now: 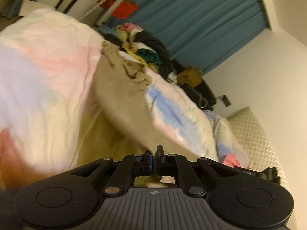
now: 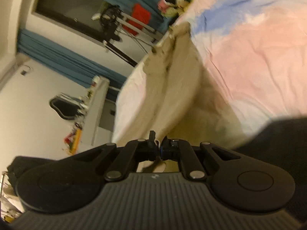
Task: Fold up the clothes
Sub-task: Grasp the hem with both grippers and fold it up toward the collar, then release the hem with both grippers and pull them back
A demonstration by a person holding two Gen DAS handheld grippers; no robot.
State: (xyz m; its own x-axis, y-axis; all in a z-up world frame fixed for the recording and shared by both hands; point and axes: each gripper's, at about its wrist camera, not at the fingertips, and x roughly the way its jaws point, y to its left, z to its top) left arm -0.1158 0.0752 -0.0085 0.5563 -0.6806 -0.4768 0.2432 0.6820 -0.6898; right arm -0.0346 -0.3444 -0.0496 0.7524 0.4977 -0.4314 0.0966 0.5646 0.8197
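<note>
A beige garment point(image 1: 122, 103) is pinched by the left hand-held gripper point(image 1: 154, 154), jaws pressed together on its edge, and is stretched toward 11 o'clock over the pastel bedspread point(image 1: 48, 67). The same cloth point(image 2: 172, 88) is clamped by the right hand-held gripper point(image 2: 158, 143), fingers closed on a fold. A pile of mixed clothes point(image 1: 145, 46) is seen at 12 o'clock, just beyond the garment; both views are motion-blurred.

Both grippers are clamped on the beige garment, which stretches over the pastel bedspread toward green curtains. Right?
Not quite: the curtains are blue, as the left wrist view shows. The left gripper and right gripper are both shut on the beige garment, above the pastel bedspread.
</note>
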